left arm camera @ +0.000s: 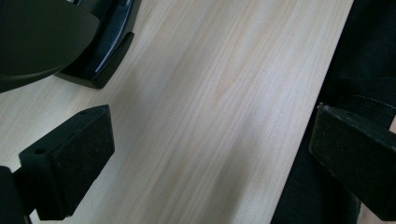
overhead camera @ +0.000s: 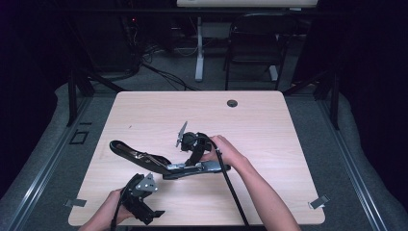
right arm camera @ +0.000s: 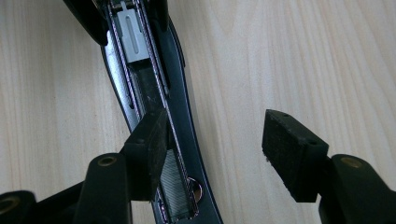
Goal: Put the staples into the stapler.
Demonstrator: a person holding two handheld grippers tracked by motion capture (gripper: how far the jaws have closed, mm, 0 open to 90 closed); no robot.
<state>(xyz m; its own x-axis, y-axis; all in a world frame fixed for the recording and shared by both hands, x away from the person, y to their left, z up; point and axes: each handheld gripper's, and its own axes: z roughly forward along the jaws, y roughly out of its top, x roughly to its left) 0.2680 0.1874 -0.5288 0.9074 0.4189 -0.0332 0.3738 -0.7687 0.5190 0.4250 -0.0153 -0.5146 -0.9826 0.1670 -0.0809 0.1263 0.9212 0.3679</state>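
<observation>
One stapler (right arm camera: 154, 93) under right gripper (right arm camera: 212, 140), unclamped.

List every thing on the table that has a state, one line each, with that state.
stapler: swung open, top arm laid back flat on the table, staple channel exposed with staples in it.
right tongs: open, over the stapler's channel, one pad at the rail, gripping nothing.
left tongs: open wide, nothing between the jaws, near the table's front edge.
</observation>
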